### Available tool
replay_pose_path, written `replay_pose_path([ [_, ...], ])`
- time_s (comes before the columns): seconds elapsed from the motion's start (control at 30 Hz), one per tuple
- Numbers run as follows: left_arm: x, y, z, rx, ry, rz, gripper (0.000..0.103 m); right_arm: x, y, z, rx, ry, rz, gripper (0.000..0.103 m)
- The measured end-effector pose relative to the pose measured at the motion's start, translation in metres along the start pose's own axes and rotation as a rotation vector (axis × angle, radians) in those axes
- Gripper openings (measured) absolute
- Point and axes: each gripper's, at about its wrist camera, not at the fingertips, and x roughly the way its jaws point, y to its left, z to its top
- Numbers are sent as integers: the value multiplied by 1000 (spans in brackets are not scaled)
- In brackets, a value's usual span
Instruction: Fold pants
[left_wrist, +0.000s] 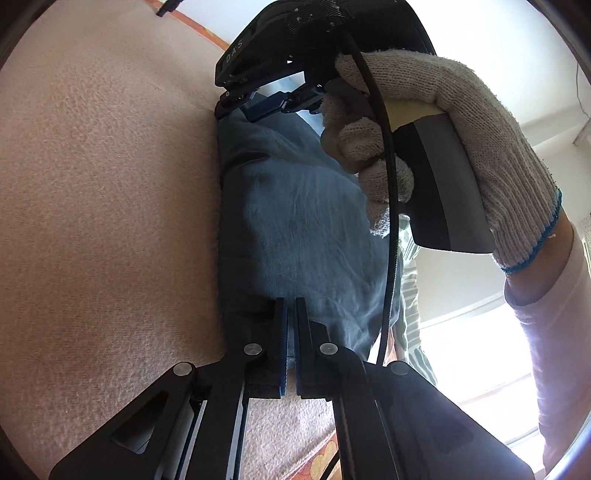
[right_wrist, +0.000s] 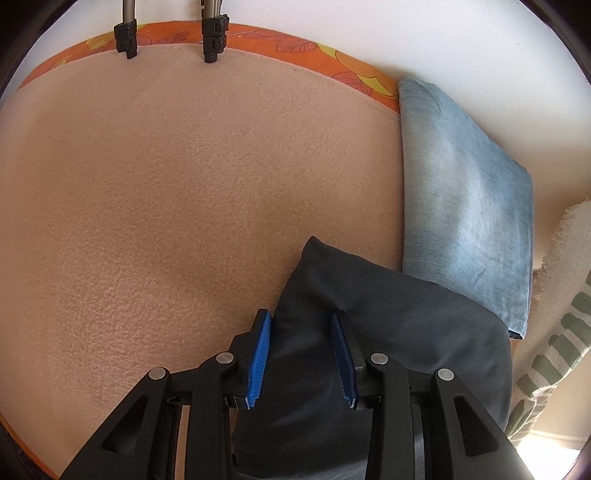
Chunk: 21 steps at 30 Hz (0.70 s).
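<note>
On the pink blanket (right_wrist: 184, 184), folded jeans (right_wrist: 465, 206) touch dark pants (right_wrist: 406, 332).

Folded jeans (right_wrist: 469, 206) on blanket (right_wrist: 184, 184), just behind dark pants (right_wrist: 406, 332).

Dark pants (right_wrist: 369, 332) cut off by the lower edge, fold beneath hidden. Tripod legs (right_wrist: 170, 29) cropped at top; sleeve (left_wrist: 554, 350) lost in glare.

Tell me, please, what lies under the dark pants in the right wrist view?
The dark pants lie on the pink blanket and cover the near corner of the folded blue jeans. What lies beneath their middle is hidden.
</note>
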Motion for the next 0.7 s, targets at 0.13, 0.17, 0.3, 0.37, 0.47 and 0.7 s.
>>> replay_pose_path([
  [0.13, -3, -19, -10, 73, -4, -1, 1, 0, -8, -1, 32, -16, 19, 19],
  [0.17, -8, -18, -11, 72, -34, 4, 1, -1, -9, -2, 37, -20, 27, 16],
  [0.3, -22, -3, 0, 35, -95, 71, 24, -5, -19, -6, 53, -37, 62, 9],
  [0.37, -17, 5, 9, 23, -69, 94, 36, -6, -24, -7, 68, -48, 77, 8],
  [0.47, -4, 12, 21, 42, -14, 128, 38, -11, -32, -12, 79, -64, 97, 6],
  [0.7, 14, 21, 35, 24, 35, 112, 42, -25, -48, -21, 129, -113, 158, 4],
])
